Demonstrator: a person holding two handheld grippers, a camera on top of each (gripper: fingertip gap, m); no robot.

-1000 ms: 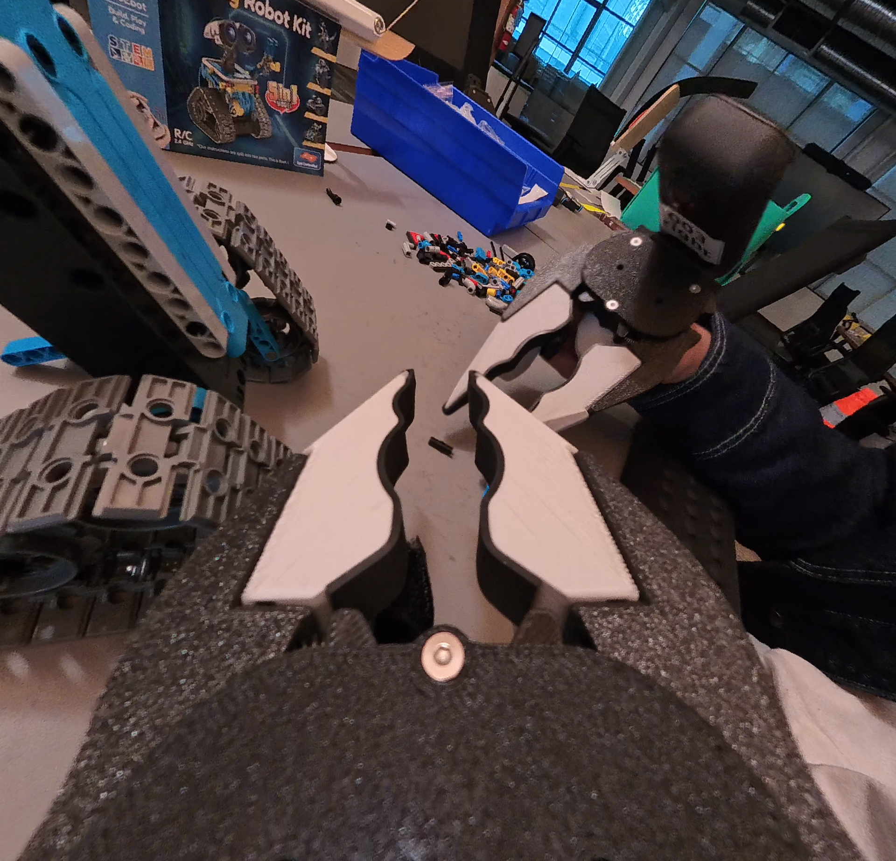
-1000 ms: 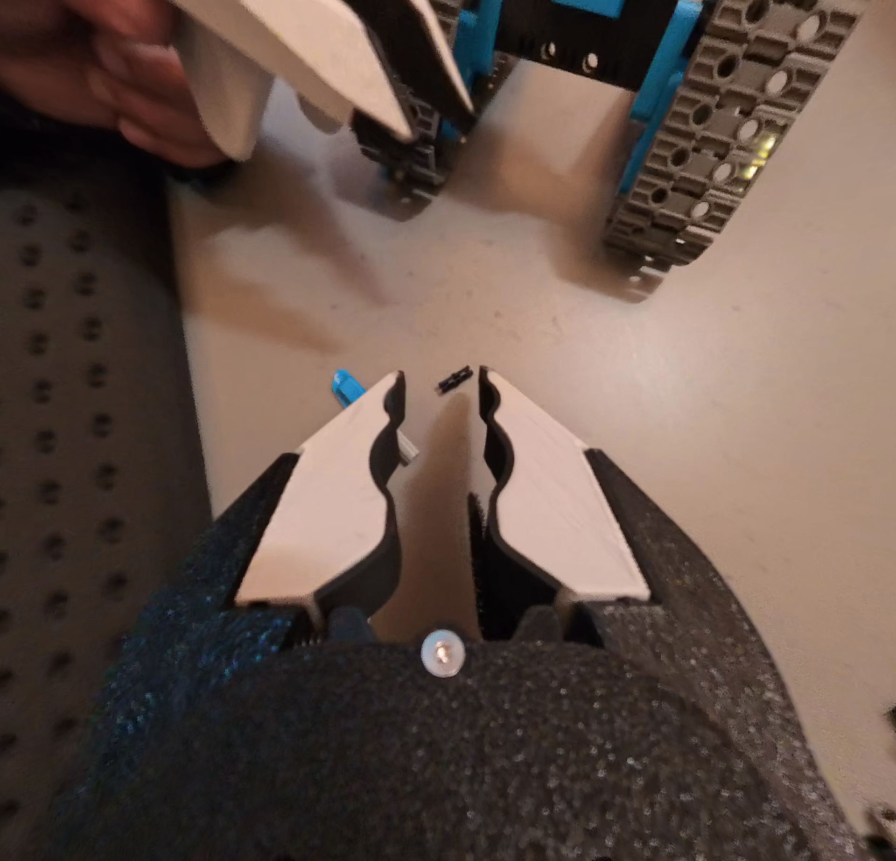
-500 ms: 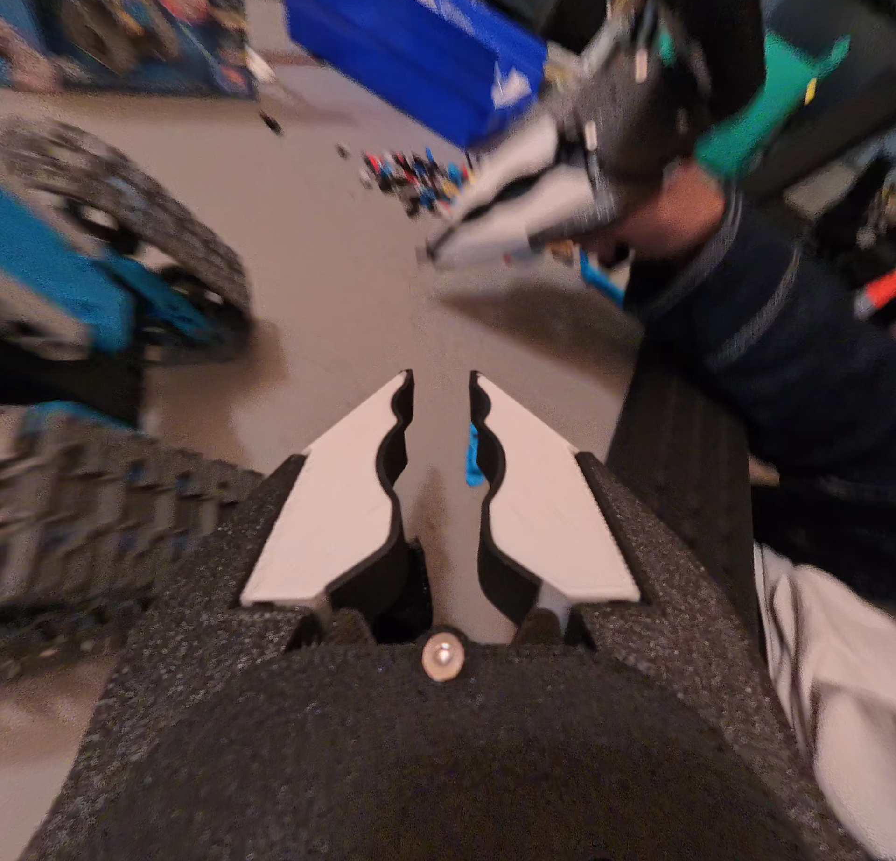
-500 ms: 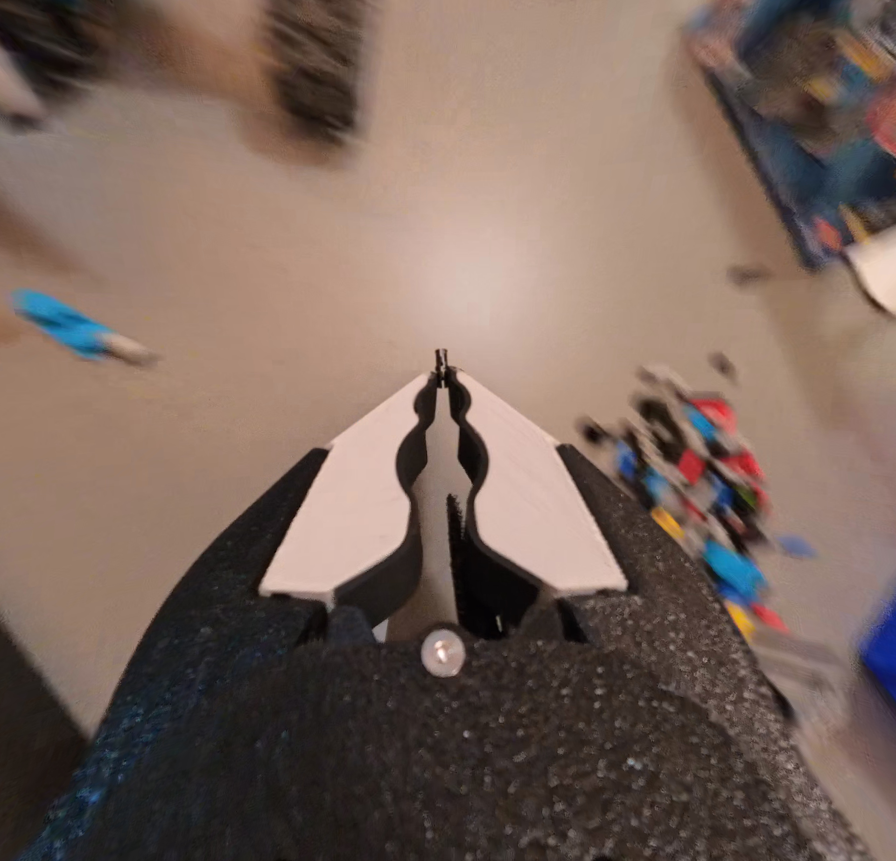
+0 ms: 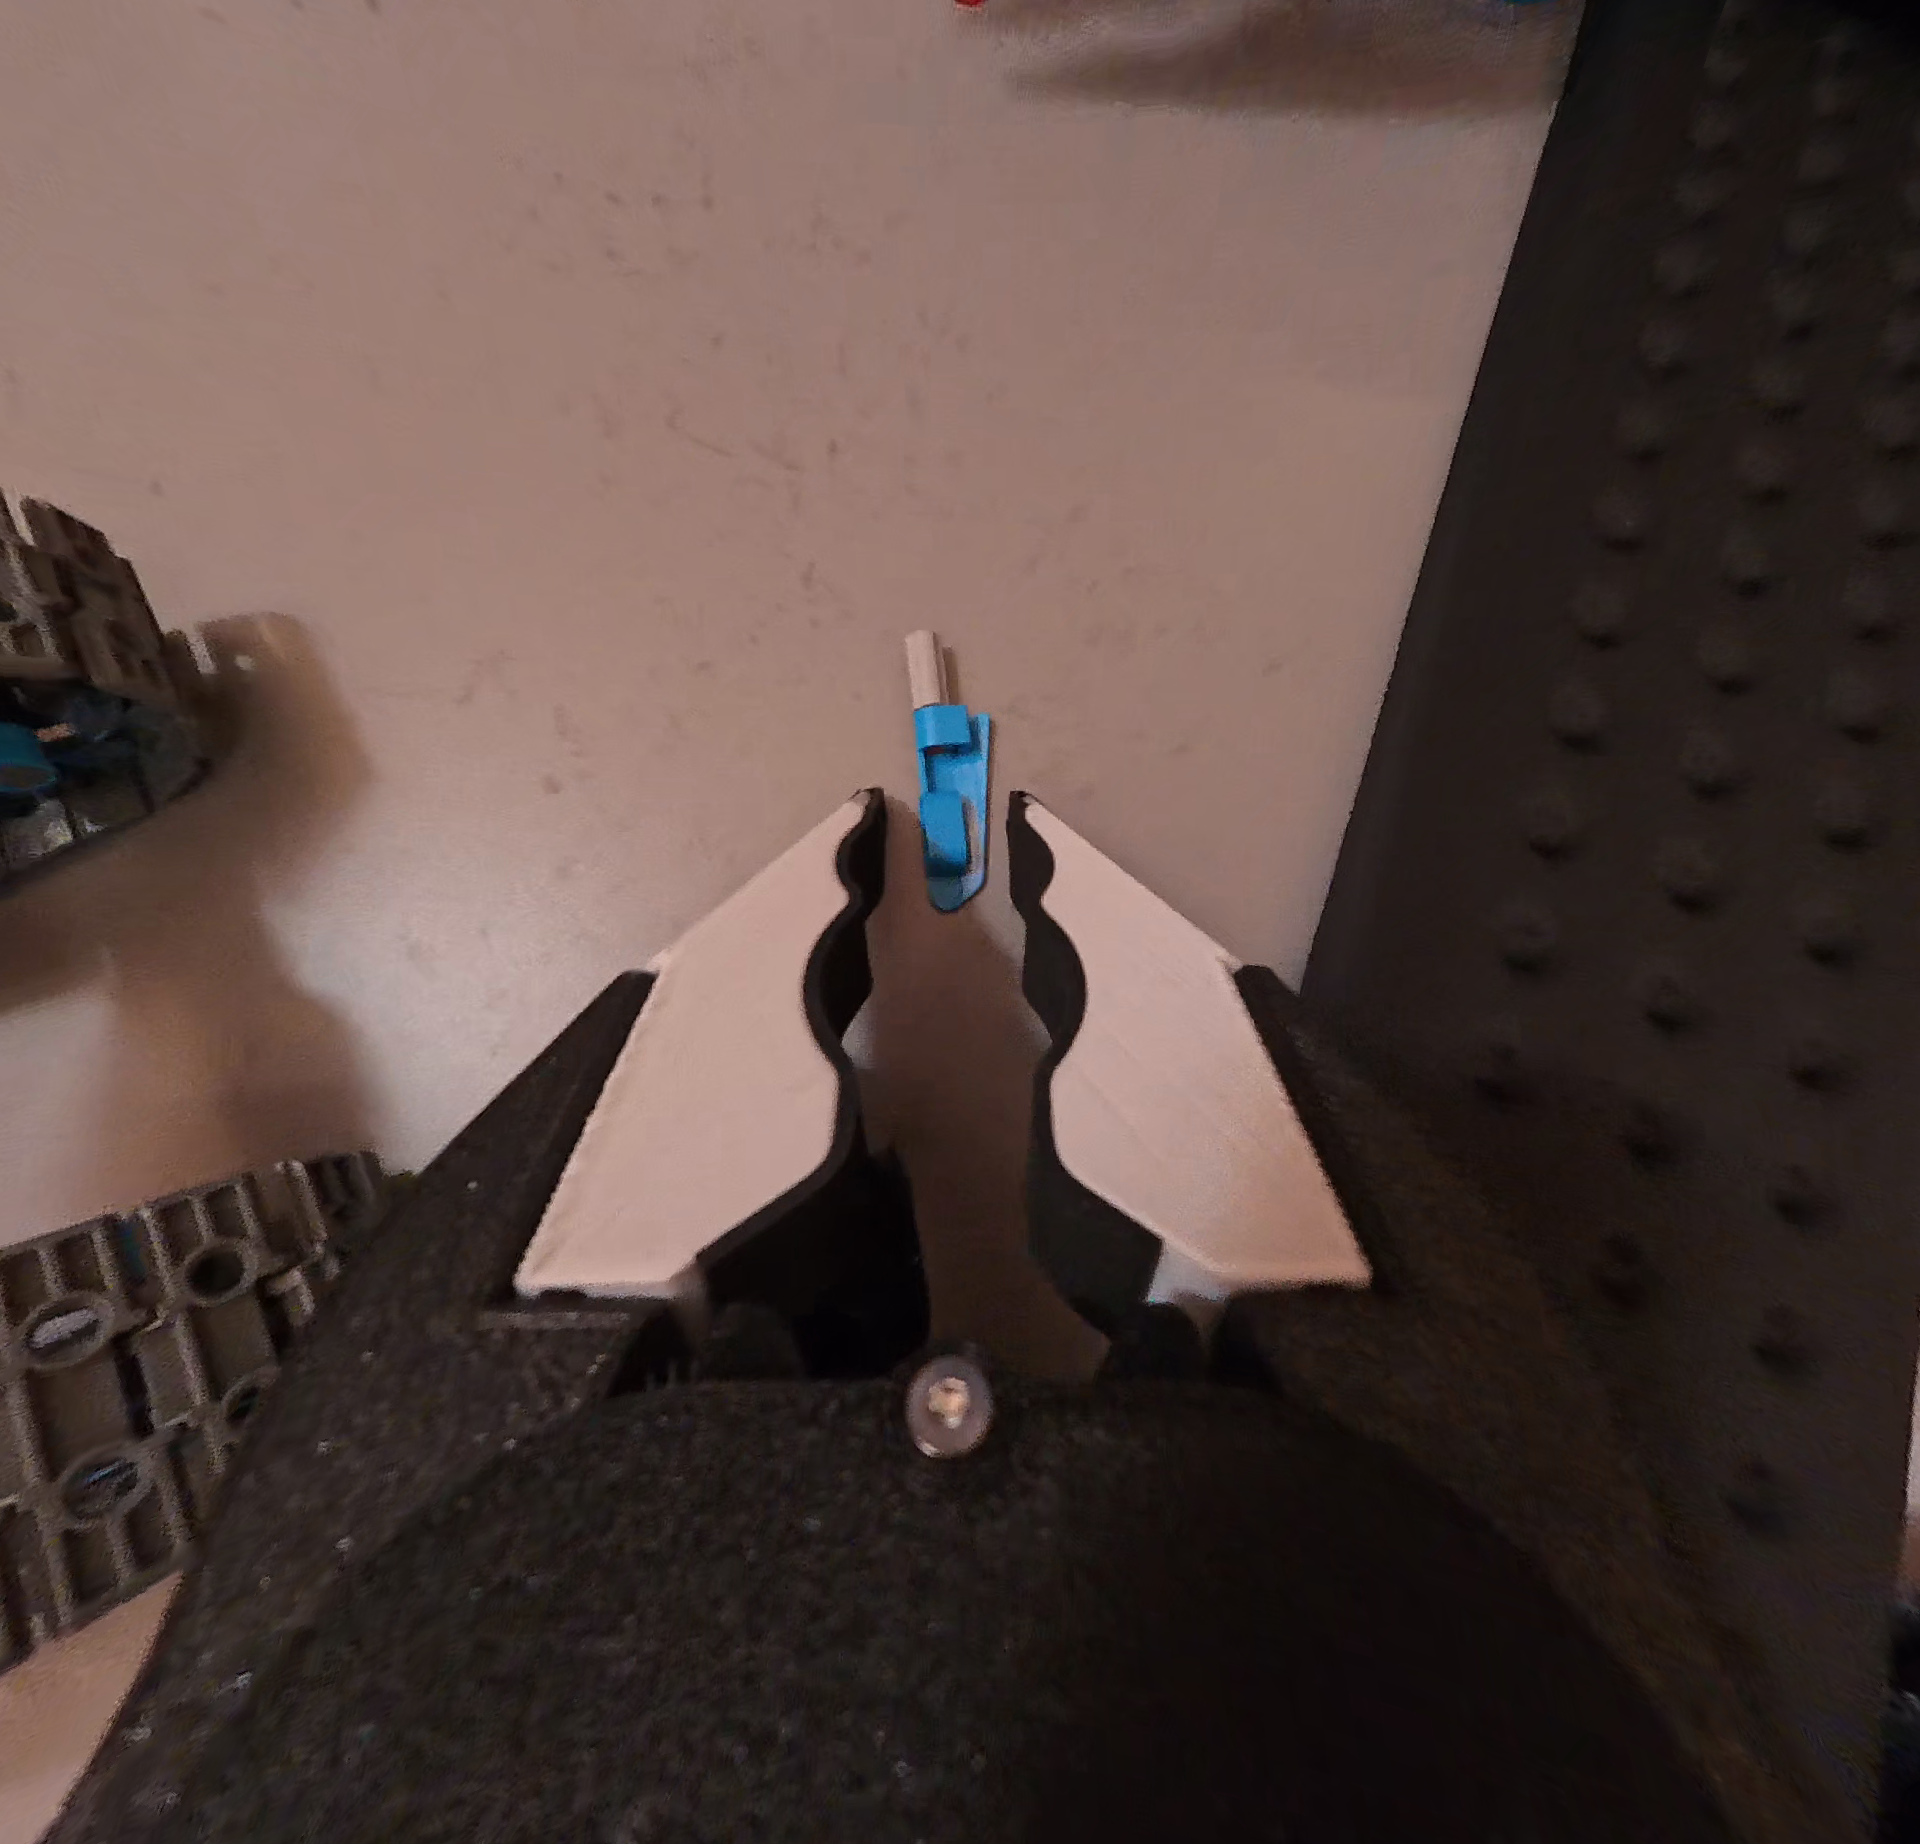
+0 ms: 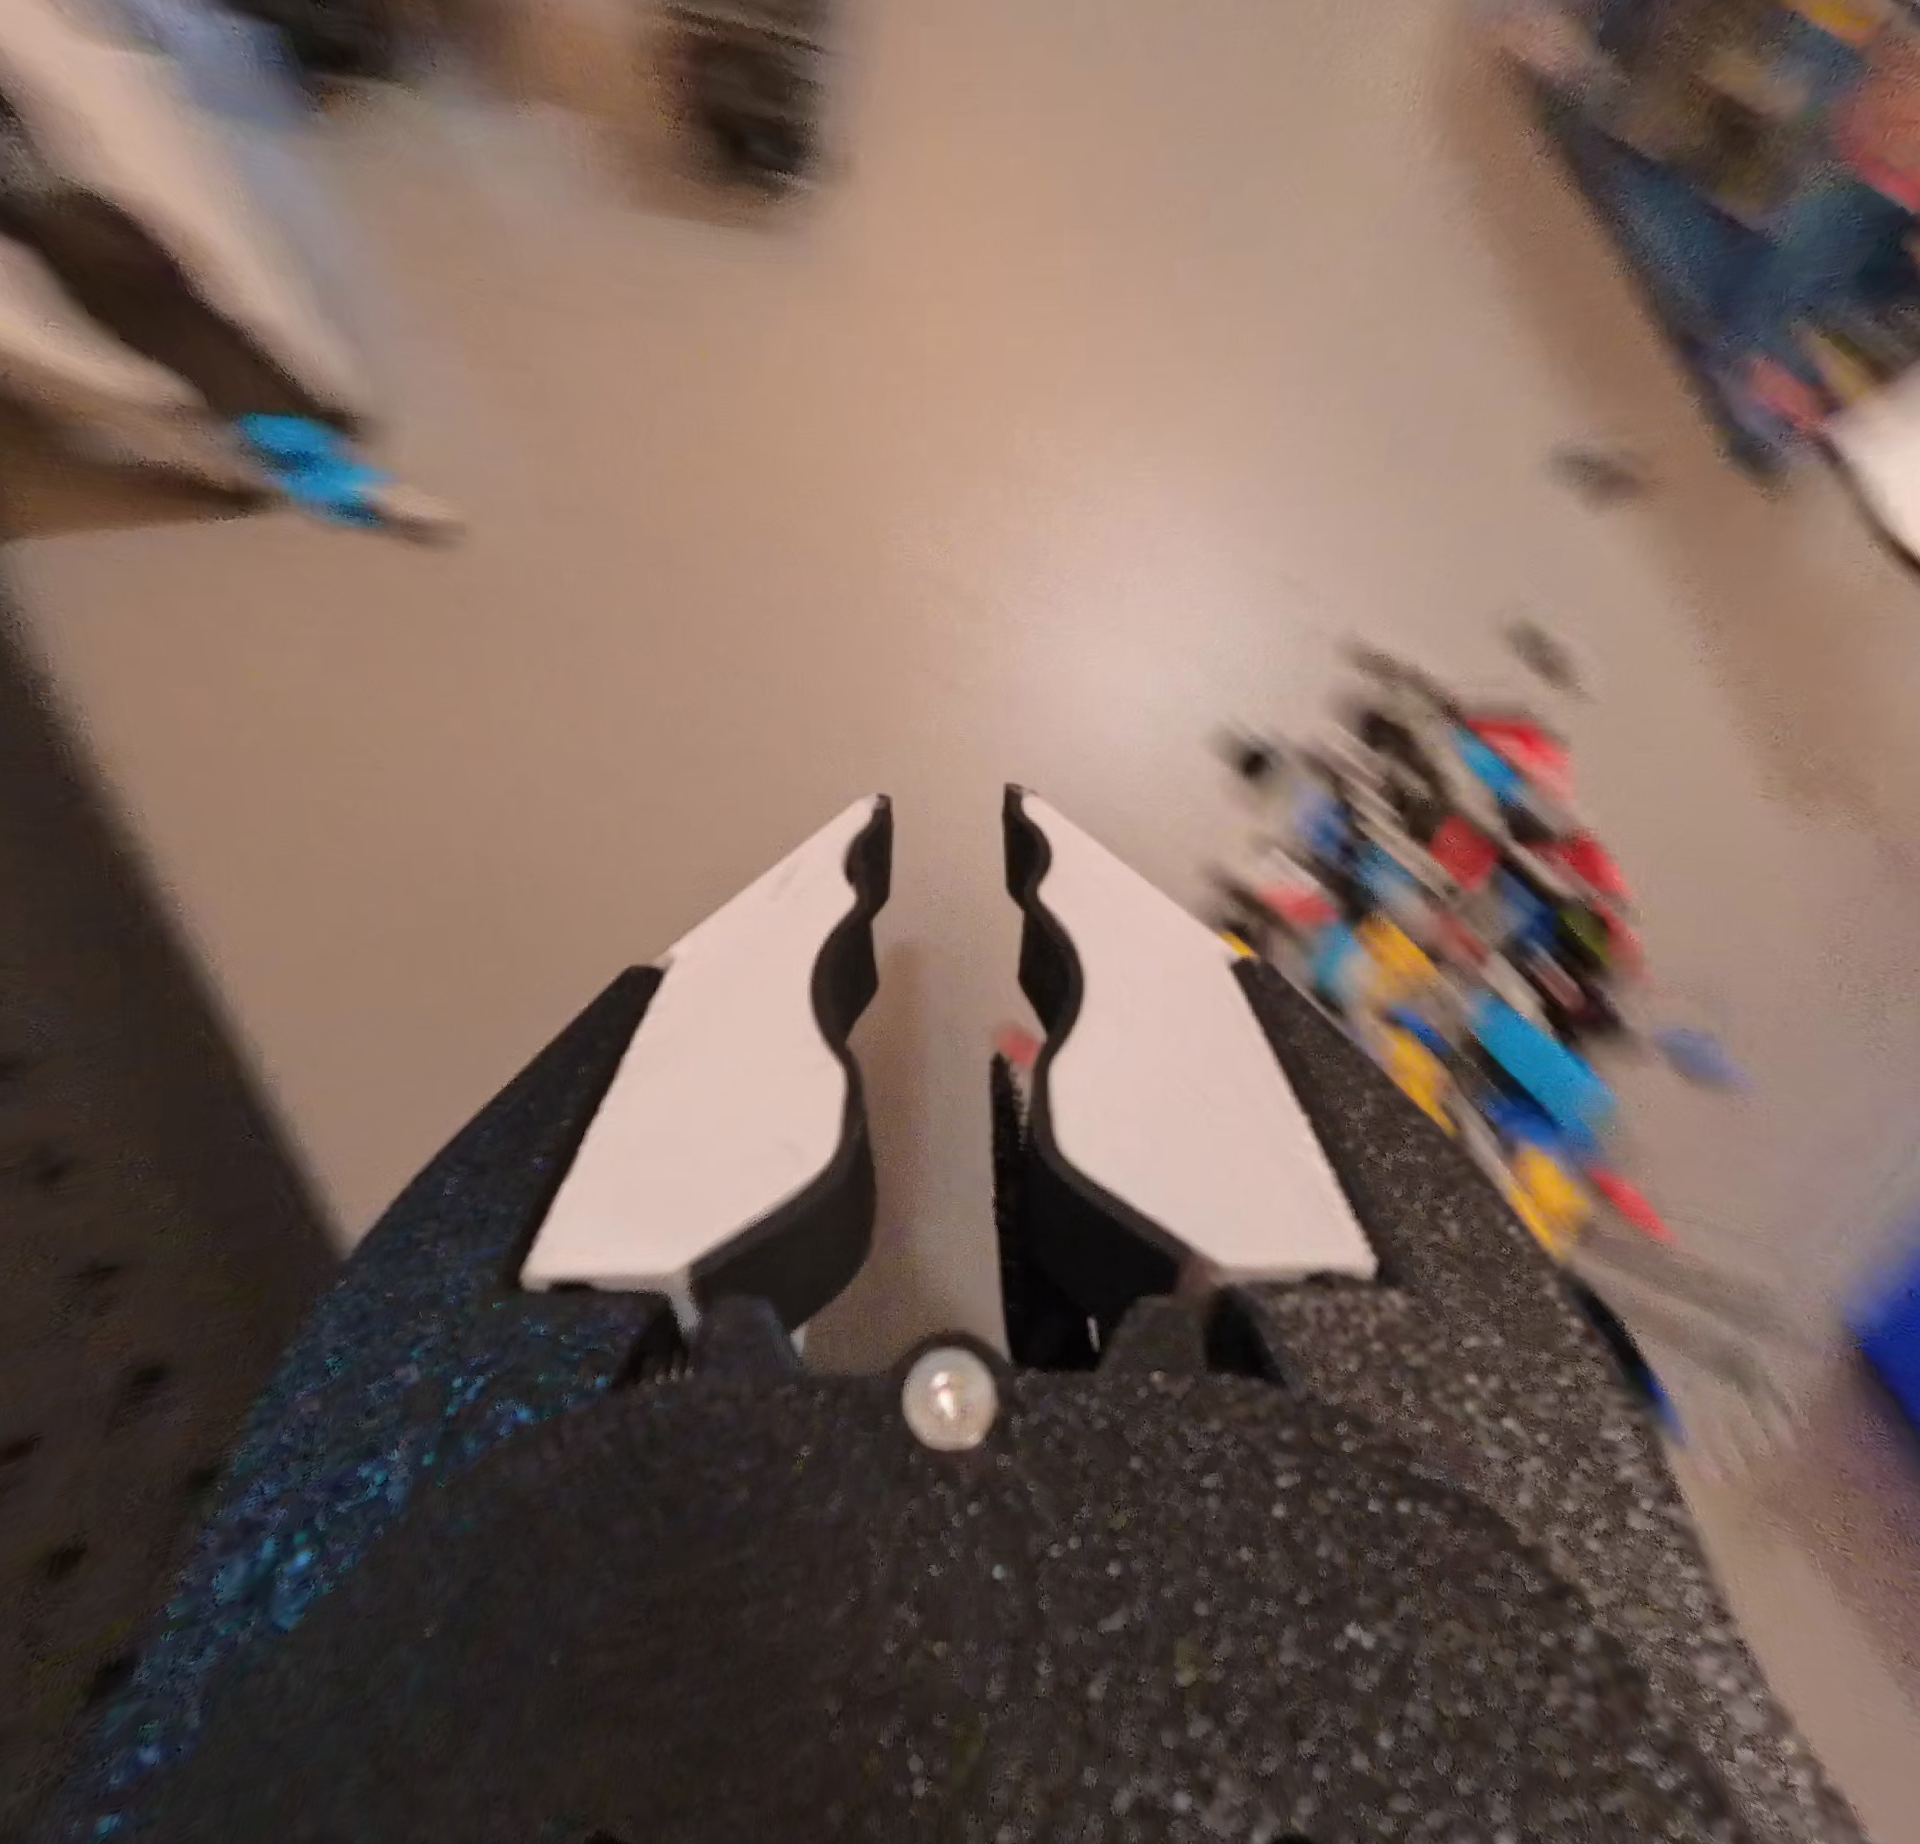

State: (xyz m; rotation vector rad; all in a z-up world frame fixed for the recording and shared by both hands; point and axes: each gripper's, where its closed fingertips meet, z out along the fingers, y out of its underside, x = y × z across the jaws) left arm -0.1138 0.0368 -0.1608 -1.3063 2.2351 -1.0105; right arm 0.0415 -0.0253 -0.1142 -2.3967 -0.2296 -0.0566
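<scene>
Hovering my left gripper low over the beige table, jaws apart and empty, tips straddling the near end of a small blue connector with a pale grey pin at its far end; it lies flat, touching neither finger as far as I can tell. Grey tank tread sits left, black perforated mat right. My right gripper is tilted down over bare table, jaws apart, nothing between them, loose colourful parts pile just right, view heavily blurred
</scene>
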